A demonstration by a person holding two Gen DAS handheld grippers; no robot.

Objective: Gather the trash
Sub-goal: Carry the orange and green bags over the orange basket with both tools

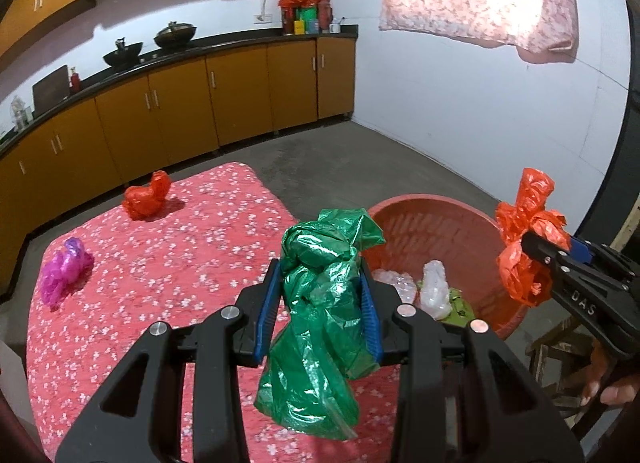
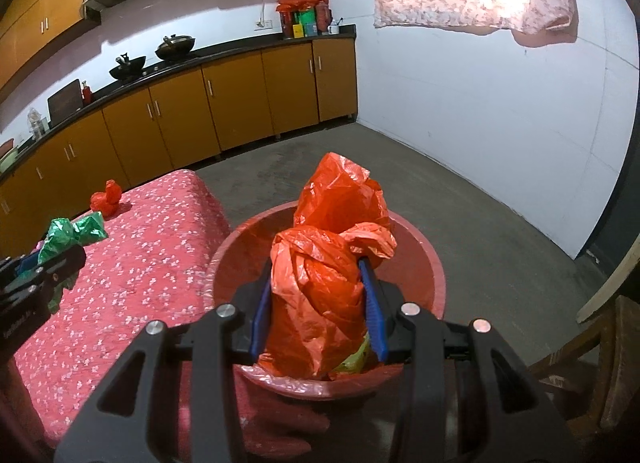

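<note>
Right wrist view: an orange bag [image 2: 320, 287] of thin, crinkled plastic is pinched between the blue-padded fingers of the right gripper [image 2: 318, 303], which are pressed against its sides. It is held directly above the red basket [image 2: 434, 275], apparently so that it can be dropped straight in; the bag's knotted top stands up while its loose lower part hangs toward the basket's mouth. The basket is round with ribbed plastic walls, and crumpled clear and yellow-green wrappers are seen inside it.

In the left wrist view, a green bag [image 1: 320, 303], glossy and heavily creased, is clamped in the same way by the left gripper [image 1: 320, 315], its tail drooping below the fingers. It is held over the near right part of the table [image 1: 160, 303], just left of the basket, probably awaiting its turn. The table is covered with a red cloth printed with small white flowers. Two pieces are left on it: a red bag [image 1: 146, 199] at the far side and a purple bag [image 1: 64, 269] at the left. A bare concrete floor [image 1: 360, 159] lies beyond.
</note>
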